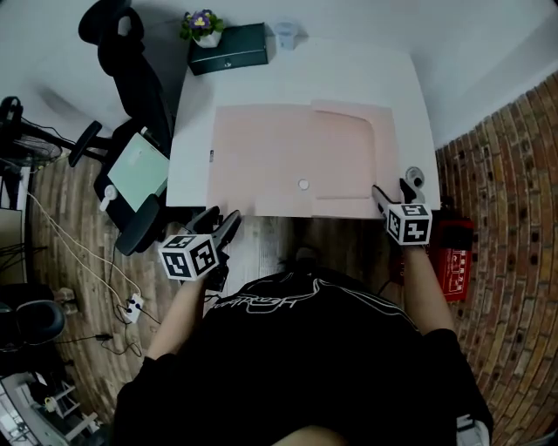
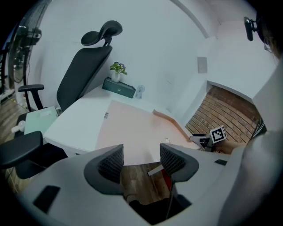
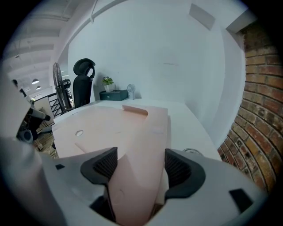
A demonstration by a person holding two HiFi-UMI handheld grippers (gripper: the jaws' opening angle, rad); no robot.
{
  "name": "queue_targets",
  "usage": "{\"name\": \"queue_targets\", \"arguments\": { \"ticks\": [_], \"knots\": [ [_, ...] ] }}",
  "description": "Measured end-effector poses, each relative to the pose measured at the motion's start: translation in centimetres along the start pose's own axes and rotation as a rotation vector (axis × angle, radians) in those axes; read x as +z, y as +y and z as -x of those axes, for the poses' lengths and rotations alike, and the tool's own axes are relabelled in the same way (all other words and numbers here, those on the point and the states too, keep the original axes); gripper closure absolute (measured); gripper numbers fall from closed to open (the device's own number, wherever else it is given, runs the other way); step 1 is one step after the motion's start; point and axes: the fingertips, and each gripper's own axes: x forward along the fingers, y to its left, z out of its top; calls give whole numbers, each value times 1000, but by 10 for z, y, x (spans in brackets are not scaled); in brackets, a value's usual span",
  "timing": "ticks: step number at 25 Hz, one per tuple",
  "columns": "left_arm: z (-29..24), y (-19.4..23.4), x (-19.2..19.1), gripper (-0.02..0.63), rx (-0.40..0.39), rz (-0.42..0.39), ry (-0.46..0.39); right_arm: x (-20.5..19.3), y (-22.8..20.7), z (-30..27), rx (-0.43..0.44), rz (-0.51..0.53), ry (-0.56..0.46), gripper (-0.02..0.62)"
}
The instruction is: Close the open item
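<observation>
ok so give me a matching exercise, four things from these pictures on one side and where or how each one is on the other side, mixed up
Things:
1. left gripper
2. right gripper
3. potted plant
4. office chair

Places or states:
A. at the far left corner of the table
B. jaws apart, pink folder flap between them
C. on the floor, left of the table
D. jaws apart, nothing between them, short of the table's near edge

Pairs: 1-D, 2-B, 3-A, 4-C

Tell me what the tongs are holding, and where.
Left tongs hold nothing. Right tongs straddle the near-right flap of the pink folder, jaws apart, not clamped.
</observation>
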Motion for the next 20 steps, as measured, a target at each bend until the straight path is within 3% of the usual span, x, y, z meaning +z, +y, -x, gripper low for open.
{"name": "queue_targets", "arguments": {
  "ticks": [4, 11, 20],
  "knots": [
    [8, 19, -16, 345, 26, 6, 22, -3, 1, 1, 0, 2, 3, 262],
    [5, 46, -46, 345, 22, 169, 39, -4, 3, 1, -21, 12, -10, 262],
    [-14, 65, -42, 347, -12, 273, 9, -5, 2, 2, -36, 20, -15, 262]
  ]
}}
